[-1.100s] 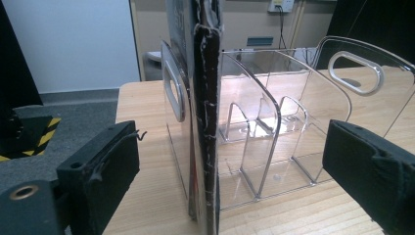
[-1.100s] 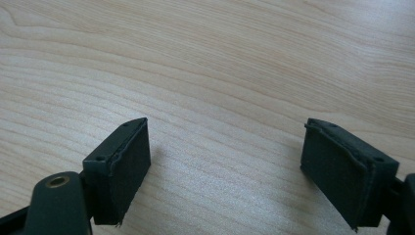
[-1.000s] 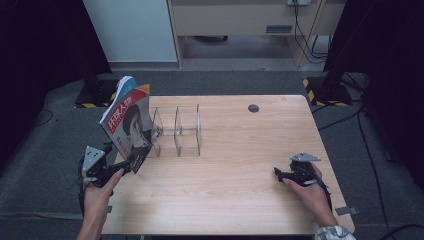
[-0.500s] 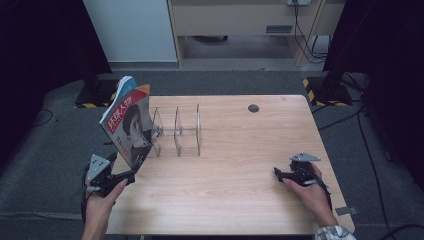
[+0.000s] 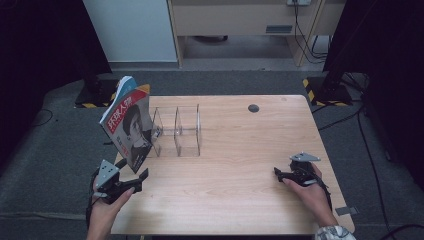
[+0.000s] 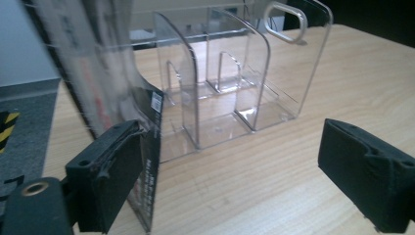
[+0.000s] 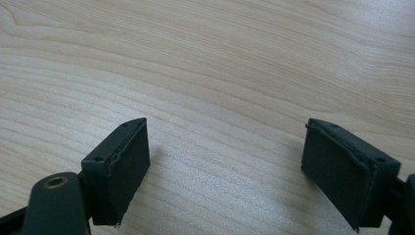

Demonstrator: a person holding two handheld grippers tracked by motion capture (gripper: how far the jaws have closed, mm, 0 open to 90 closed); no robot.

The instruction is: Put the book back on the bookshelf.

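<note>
One magazine (image 5: pixel 128 125) is leaning tilted in the leftmost slot of one clear acrylic rack (image 5: pixel 176 131) with three compartments. Two grippers: the left gripper (image 5: pixel 136 181) is sitting near the magazine's lower corner, jaws spread, gripping nothing. The right gripper (image 5: pixel 278 173) is resting on the table (image 5: pixel 235 200), jaws apart, empty. The magazine's top is cut off in the left gripper view; its small print is unreadable.

Rectangular light wooden table (image 5: pixel 240 165): pale, visible grain, smooth matt finish. Clear hard-plastic divided file rack (image 6: pixel 230 93): transparent, glossy, light-catching edges. Paper magazine with portrait cover (image 5: pixel 129 127): glossy coated stock. Left gripper (image 6: pixel 235 171), right gripper (image 7: pixel 235 171): black matt jaw pads, rubbery, slightly frayed edges.
</note>
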